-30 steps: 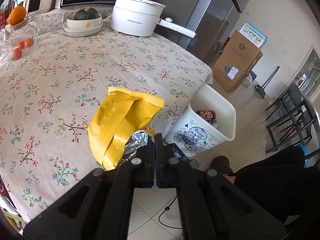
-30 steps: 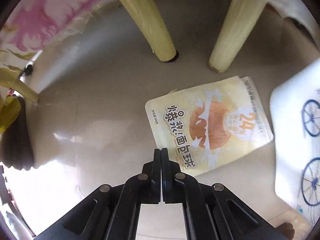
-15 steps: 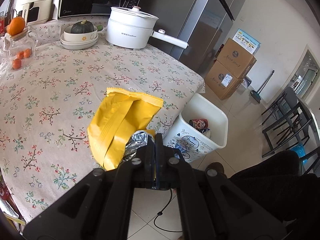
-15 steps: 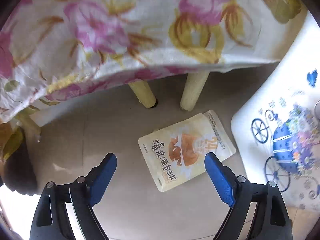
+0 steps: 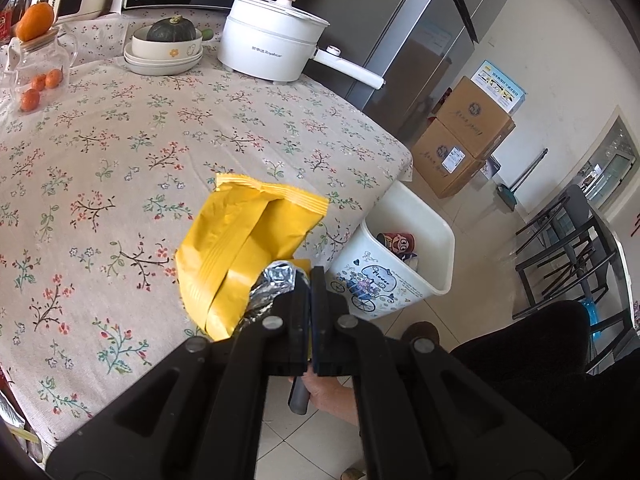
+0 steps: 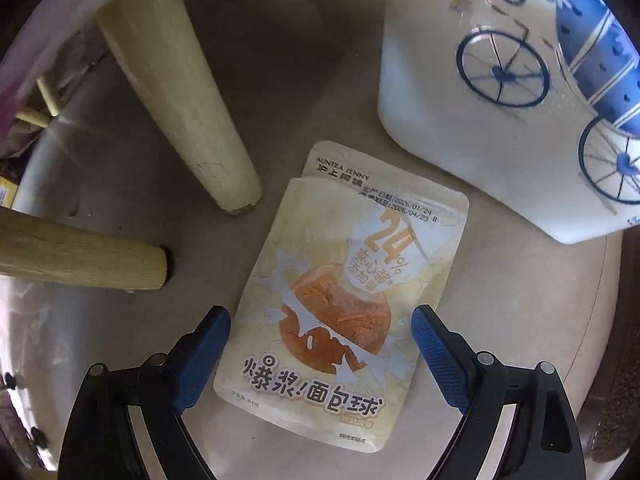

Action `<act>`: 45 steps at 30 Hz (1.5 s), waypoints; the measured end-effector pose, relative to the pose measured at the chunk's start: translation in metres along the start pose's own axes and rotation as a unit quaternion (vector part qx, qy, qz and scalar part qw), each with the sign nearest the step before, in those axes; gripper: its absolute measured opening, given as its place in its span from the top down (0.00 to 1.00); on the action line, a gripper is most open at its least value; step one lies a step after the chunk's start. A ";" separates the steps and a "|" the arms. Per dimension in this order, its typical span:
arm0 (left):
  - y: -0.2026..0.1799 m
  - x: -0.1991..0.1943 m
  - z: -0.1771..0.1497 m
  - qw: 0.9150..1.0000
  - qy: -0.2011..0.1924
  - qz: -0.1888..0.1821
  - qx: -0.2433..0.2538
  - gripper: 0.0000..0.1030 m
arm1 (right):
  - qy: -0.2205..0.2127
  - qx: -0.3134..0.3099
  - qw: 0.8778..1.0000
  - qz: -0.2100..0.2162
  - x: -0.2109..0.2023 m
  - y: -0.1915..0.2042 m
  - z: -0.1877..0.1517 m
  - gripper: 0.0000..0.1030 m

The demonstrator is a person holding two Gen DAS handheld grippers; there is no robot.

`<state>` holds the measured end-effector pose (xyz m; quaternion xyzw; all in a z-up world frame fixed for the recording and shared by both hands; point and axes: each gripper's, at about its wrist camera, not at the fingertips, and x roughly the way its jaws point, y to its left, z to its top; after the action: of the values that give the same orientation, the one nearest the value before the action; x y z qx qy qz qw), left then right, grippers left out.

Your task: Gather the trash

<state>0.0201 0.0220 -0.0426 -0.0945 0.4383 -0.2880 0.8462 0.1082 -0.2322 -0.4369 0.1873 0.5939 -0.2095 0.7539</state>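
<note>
Yellow bag (image 5: 244, 248) pinched in left gripper (image 5: 310, 280), its foil end part-hidden behind fingers; right gripper (image 6: 320, 344) spread wide over floor pouch (image 6: 340, 296), beside bin (image 6: 500, 120), contact unclear.

Two cardboard boxes (image 5: 464, 136), two table legs (image 6: 176, 92), one bin (image 5: 404, 264), two snack bags (image 5: 248, 248).

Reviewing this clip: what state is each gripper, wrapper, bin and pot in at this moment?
Left gripper: shut on the yellow bag.
Yellow bag: torn open, held off the table.
Right gripper: open, straddling the bread pouch.
Bread pouch: flat on the floor.
Bin: upright, holding trash.
Pot: lidded.
</note>
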 end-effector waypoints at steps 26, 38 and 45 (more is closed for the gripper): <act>-0.007 -0.007 0.008 1.000 -0.027 0.005 0.015 0.99 | 0.073 -0.169 0.980 0.077 -0.146 -0.030 0.018 0.82; -0.043 0.005 0.015 0.998 -0.033 -0.014 0.050 0.99 | -0.011 -0.255 0.959 0.123 -0.311 -0.057 0.040 0.82; -0.080 0.030 0.031 0.996 -0.019 -0.047 0.069 0.99 | -0.080 -0.247 0.959 0.115 -0.360 -0.083 0.086 0.82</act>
<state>0.0260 -0.0635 -0.0121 -0.0618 0.3963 -0.3549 0.8445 0.0598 -0.3142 -0.0698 0.0443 0.5392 0.0174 0.8408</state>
